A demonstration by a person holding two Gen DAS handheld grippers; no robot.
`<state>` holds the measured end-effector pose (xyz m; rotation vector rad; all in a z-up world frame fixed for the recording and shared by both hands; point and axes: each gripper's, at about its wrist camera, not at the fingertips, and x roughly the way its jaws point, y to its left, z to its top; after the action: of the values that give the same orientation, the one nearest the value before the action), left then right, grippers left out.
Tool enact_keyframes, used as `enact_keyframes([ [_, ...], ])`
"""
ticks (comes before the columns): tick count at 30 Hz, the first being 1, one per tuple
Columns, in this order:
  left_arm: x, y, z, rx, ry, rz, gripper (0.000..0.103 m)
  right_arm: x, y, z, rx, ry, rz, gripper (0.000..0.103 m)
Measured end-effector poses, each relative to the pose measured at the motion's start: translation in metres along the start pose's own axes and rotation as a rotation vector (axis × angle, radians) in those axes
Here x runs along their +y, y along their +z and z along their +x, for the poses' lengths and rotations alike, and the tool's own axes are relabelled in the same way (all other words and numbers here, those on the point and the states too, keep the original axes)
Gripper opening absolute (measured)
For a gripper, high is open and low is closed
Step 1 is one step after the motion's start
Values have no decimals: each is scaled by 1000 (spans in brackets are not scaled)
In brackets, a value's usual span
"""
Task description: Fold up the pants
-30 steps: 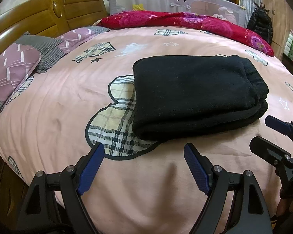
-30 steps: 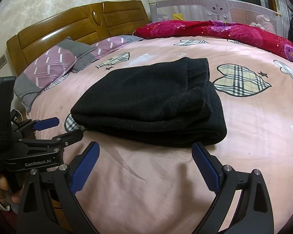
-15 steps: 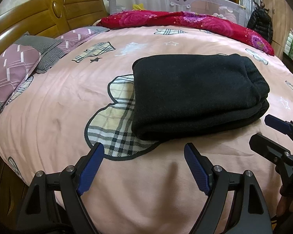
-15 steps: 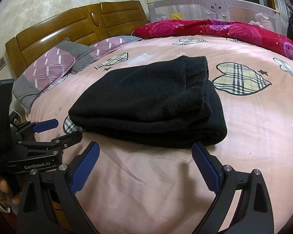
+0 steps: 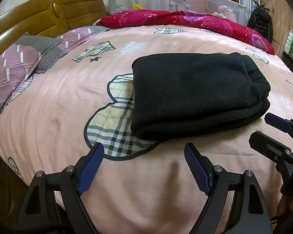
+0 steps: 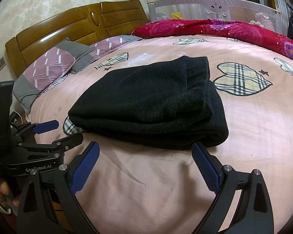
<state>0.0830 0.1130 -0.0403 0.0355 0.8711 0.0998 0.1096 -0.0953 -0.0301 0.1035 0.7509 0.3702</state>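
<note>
Nearest me, my left gripper (image 5: 144, 154) and right gripper (image 6: 145, 153) hover over the pink bedspread (image 5: 48, 105), jaws spread wide, gripping nothing; just beyond them the black pants (image 5: 193, 93) lie folded in a thick stack mid-bed; farther off I see purple pillows (image 6: 50, 68), a red floral quilt (image 5: 185, 20), the wooden headboard (image 6: 72, 27).
</note>
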Motion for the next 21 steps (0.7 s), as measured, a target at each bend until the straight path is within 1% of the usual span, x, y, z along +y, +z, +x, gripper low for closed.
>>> enact_keyframes([
  [21,4,13,-1,-16,10,-10,85,-3,6,-4,-17,0,10,95],
])
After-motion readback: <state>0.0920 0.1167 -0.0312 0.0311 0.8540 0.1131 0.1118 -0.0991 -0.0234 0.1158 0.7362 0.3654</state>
